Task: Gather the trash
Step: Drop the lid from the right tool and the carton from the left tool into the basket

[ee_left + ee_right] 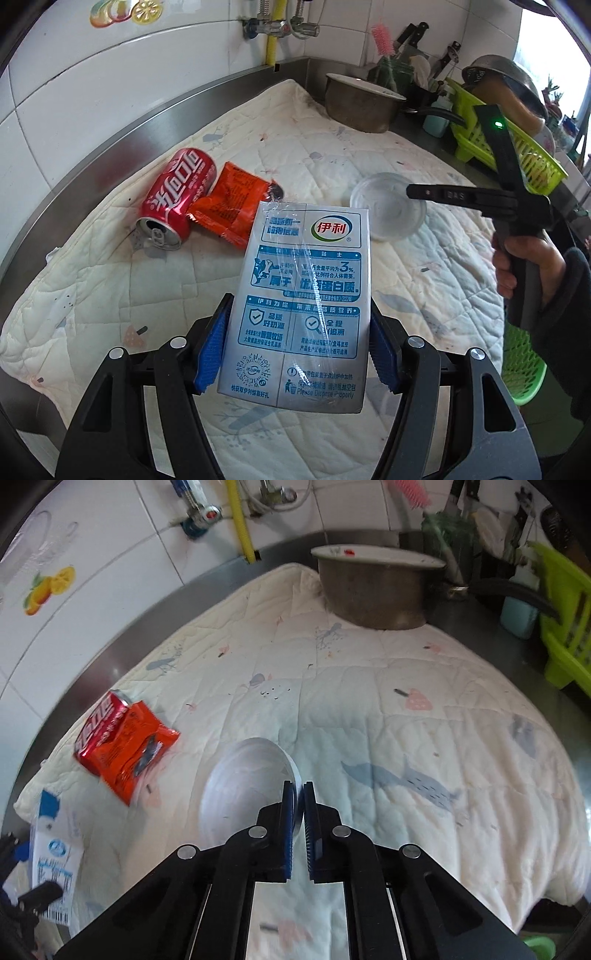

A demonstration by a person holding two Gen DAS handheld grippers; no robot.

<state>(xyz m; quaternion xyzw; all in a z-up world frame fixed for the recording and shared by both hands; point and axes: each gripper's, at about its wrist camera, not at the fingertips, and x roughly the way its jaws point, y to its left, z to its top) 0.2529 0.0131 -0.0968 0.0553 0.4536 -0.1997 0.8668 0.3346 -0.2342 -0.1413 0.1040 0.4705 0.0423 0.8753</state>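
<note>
Left gripper [295, 354] is clamped across the carton [301, 295], right gripper [300, 797] pinches the lid [245, 779] rim off the quilt [406, 701], leaving 2 pieces, can [177, 205] and wrapper [231, 205].

Quilted pad [369, 701] covering steel counter [92, 155]; metal pot [373, 590] at 12 o'clock; green dish rack [517, 155] at 2 o'clock

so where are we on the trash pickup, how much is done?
Nothing visibly binned yet. In hand: left gripper clamps the grey-blue milk carton, lifted off the white quilted mat; right gripper has closed on the rim of the clear round plastic lid. Left: the red cola can and orange snack wrapper, lying side by side.
</note>
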